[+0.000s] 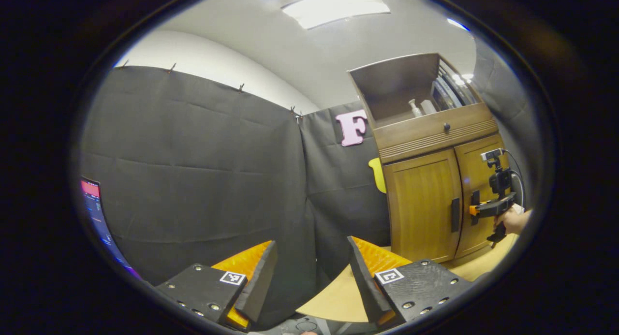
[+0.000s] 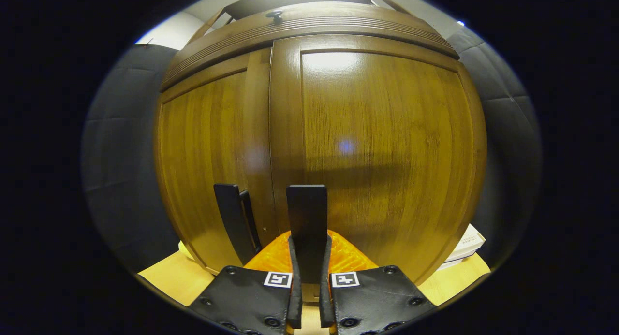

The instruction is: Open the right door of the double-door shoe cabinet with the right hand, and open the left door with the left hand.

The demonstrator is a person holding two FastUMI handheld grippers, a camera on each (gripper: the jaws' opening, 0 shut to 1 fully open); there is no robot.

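Black cloth booth walls (image 1: 203, 170) w/ a white ceiling and a lit ceiling panel (image 1: 336, 7) above; pale wood tabletop (image 1: 338, 296) below the left tongs (image 1: 312, 272). A screen edge (image 1: 96, 214) glows far left of those tongs.

Shoe cabinet (image 1: 435, 180) stands ahead-right of the left tongs, on the tabletop. Both lower doors look closed: left door (image 1: 423, 204) and right door (image 1: 476, 199), each w/ a dark vertical handle near the centre seam. Above them a drawer front w/ a small dark knob (image 1: 447, 127). The top compartment is open-fronted; inside, a white bottle (image 1: 414, 108), a pale cylindrical item beside it, and some flat things leaning at the right, too small to identify. No readable writing on any of it.

Left tongs: spread wide, nothing between them, well apart from the cabinet.

Right tongs (image 2: 309, 272): nearly closed around the right door's handle (image 2: 306, 219), both fingers pressed on its sides. The left door's handle (image 2: 233, 219) sits just left of them. A white box (image 2: 464, 248) lies on the tabletop to their right, by the cabinet's corner; print too small to read.

In the left gripper view, a hand (image 1: 512, 221) holds the right tongs at the right door's handle.
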